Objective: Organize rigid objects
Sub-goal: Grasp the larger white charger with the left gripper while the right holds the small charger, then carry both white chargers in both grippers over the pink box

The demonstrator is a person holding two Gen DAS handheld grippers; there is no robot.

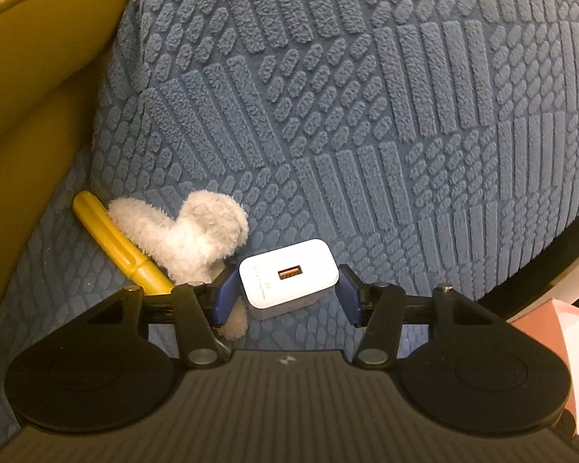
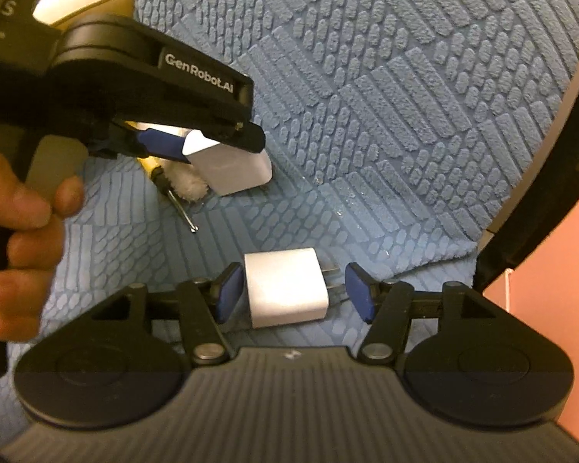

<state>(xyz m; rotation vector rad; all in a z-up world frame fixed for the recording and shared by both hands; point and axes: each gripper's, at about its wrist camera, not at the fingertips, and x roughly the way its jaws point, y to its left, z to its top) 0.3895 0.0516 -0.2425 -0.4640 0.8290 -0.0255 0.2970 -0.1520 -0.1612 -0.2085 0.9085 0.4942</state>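
Observation:
A white USB charger [image 1: 287, 277] with an orange port lies on the blue textured sofa seat, between the blue pads of my left gripper [image 1: 287, 295]; the jaws sit around it, and whether they touch it is unclear. This charger [image 2: 235, 169] and the left gripper [image 2: 197, 142] also show in the right wrist view. A second white charger [image 2: 285, 289] with metal prongs lies between the pads of my right gripper [image 2: 293, 291], which is open with a gap on the prong side. A yellow-handled screwdriver [image 1: 115, 243] lies left of the first charger.
A white fluffy toy [image 1: 189, 231] rests against the screwdriver. The blue sofa backrest [image 1: 347, 96] rises behind. A mustard cushion [image 1: 31, 96] is at the left. A pink box [image 1: 559, 343] stands at the right, also in the right wrist view [image 2: 552, 308].

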